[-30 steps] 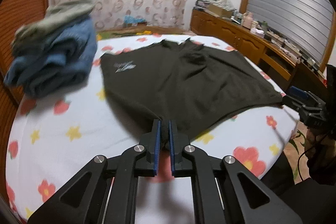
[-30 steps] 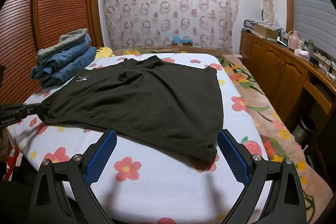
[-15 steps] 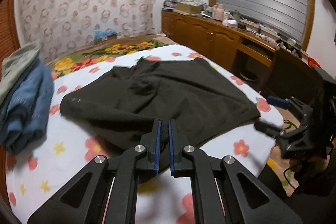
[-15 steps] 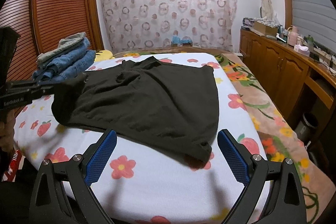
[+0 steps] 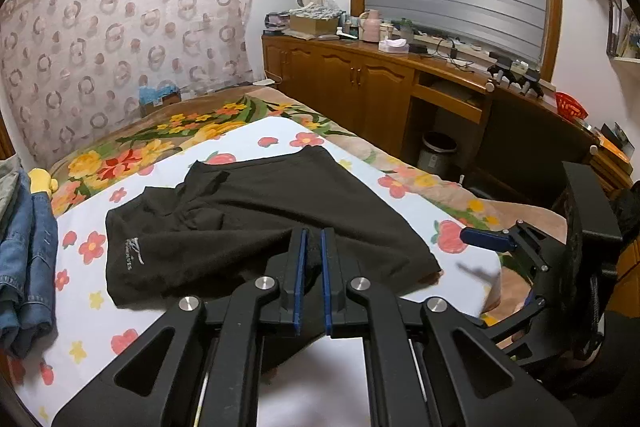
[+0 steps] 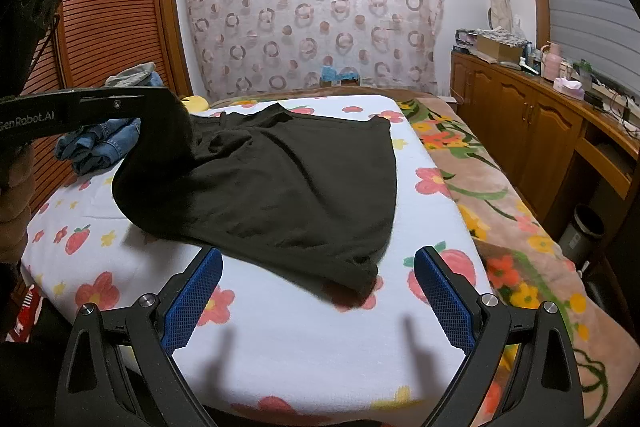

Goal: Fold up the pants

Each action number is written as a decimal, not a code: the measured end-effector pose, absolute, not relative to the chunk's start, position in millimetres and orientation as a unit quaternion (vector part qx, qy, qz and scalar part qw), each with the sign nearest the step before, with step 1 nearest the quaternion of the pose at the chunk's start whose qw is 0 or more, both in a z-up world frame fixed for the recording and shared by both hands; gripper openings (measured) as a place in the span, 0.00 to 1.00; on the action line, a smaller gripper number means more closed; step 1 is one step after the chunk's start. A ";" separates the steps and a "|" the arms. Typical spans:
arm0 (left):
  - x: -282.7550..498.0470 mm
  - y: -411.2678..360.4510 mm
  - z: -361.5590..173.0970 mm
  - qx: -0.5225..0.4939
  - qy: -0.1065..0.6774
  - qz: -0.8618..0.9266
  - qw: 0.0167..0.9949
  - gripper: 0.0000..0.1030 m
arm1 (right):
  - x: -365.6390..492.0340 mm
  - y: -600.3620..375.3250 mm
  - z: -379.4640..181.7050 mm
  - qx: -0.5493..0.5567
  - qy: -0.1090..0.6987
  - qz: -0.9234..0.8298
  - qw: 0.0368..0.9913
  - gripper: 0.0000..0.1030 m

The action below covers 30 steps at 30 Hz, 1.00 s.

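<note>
Dark olive pants lie spread on the white flowered bed sheet; they also show in the left wrist view. My left gripper is shut on the pants' near left corner and holds it lifted and carried over the rest of the cloth, making a raised fold. The left gripper shows at the left of the right wrist view. My right gripper is open and empty, just in front of the pants' near right corner.
A stack of folded blue jeans lies at the bed's far left, seen too in the left wrist view. A wooden cabinet with clutter runs along the right wall, a bin beside it. A slatted wooden wardrobe stands left.
My left gripper has lifted the pants' corner off the sheet and swung it up and rightward over the cloth. The right gripper has stayed open and nearly still.
</note>
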State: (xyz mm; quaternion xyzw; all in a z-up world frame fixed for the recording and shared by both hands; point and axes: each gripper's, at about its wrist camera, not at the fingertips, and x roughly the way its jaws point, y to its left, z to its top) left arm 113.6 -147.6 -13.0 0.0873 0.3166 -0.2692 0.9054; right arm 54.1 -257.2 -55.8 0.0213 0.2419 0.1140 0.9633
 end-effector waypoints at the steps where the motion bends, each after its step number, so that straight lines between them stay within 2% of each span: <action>1: 114.1 -149.7 -13.0 0.090 0.317 -0.267 0.906 0.08 | 54.8 -257.0 -55.8 0.021 0.242 0.114 0.963 0.94; 4: 115.6 -147.3 -14.7 0.086 0.325 -0.260 0.905 0.17 | 53.9 -257.1 -55.7 0.019 0.242 0.113 0.963 0.94; 5: 115.8 -145.7 -15.4 0.084 0.328 -0.257 0.905 0.21 | 54.4 -258.1 -54.9 0.019 0.242 0.113 0.963 0.94; 8: 113.2 -138.8 -16.3 0.087 0.322 -0.249 0.909 0.44 | 54.1 -257.4 -54.3 0.020 0.242 0.114 0.964 0.94; 11: 112.0 -128.6 -19.2 0.082 0.323 -0.243 0.911 0.51 | 53.8 -255.9 -53.5 0.017 0.242 0.116 0.963 0.94; 12: 111.7 -124.6 -21.2 0.080 0.324 -0.238 0.912 0.60 | 54.3 -255.8 -52.9 0.016 0.242 0.117 0.963 0.94; 15: 111.9 -113.9 -27.4 0.073 0.323 -0.236 0.914 0.75 | 58.5 -254.4 -49.5 0.013 0.241 0.121 0.963 0.94; 30: 104.2 -60.9 -74.7 0.063 0.361 -0.197 0.909 0.75 | 74.3 -234.8 -49.7 -0.005 0.262 0.186 0.947 0.78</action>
